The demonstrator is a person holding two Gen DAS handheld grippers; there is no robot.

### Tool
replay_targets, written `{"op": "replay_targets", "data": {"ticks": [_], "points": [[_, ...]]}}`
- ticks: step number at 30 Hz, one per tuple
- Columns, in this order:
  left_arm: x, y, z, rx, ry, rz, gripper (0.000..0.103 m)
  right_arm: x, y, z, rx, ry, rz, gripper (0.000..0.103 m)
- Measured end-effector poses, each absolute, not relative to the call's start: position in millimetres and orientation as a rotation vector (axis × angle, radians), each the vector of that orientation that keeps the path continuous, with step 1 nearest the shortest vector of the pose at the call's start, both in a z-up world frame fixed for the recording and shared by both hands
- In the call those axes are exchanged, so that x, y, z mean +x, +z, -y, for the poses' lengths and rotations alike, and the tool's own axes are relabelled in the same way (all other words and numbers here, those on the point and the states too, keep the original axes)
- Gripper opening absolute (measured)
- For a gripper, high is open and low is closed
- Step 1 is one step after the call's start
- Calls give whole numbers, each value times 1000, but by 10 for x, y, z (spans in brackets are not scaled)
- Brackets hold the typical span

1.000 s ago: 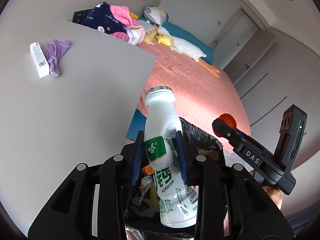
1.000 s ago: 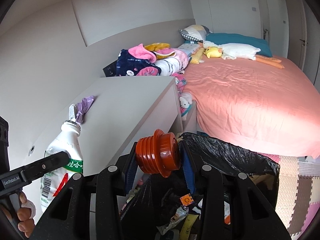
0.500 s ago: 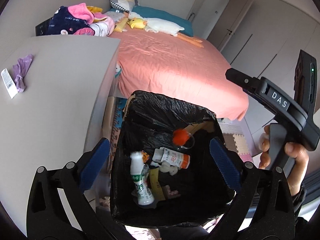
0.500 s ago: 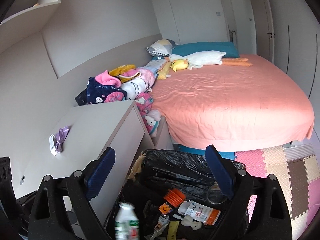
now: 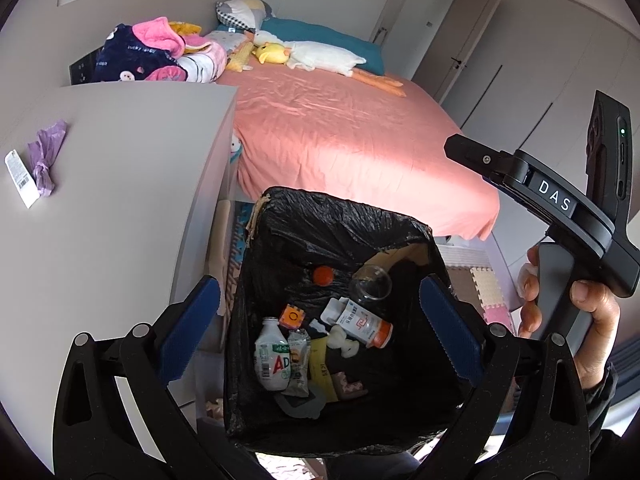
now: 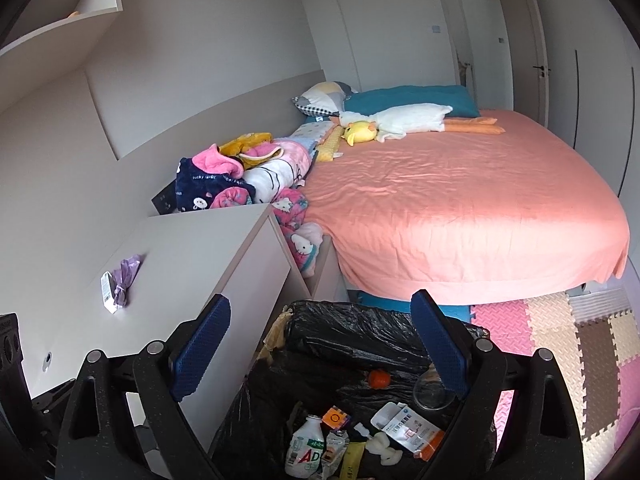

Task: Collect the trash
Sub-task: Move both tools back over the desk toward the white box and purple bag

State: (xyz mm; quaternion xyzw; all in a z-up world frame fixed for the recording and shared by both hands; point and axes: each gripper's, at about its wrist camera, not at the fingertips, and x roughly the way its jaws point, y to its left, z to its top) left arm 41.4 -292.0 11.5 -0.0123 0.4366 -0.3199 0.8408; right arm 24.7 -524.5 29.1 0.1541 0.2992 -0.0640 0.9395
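left wrist view: the left tongs (image 5: 318,322) hang wide open and empty over the black-lined trash bin (image 5: 344,216), where a white drink bottle (image 5: 272,356) lies among wrappers, with an orange stopper (image 5: 323,275) farther back; at right, a hand (image 5: 576,320) holds the right tongs. on the surface (image 5: 120,200) to the left lie a white tube (image 5: 20,178) and, just beside it, a purple scrap (image 5: 44,160), likely the next pickings, best approached with jaws kept wide. right wrist view: the right tongs (image 6: 320,354), also open and empty, stand above the same bin, the tube (image 6: 107,292) and scrap (image 6: 126,280) to the left, the pink bed (image 6: 460,200) beyond; each is best gripped on its own and carried fully past the rim before letting go.
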Motion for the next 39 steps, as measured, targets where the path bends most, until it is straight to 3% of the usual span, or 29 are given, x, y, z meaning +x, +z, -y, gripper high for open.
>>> {"op": "replay_targets", "data": {"ticks": [21,39], "points": [[769,-19,2532,-62,-541,-938,96,637,177,4787,270,-37,-652,91],[1386,-198,1732,-137,-362,-958,96,1359,8,4141,230,69,-695,91]]}}
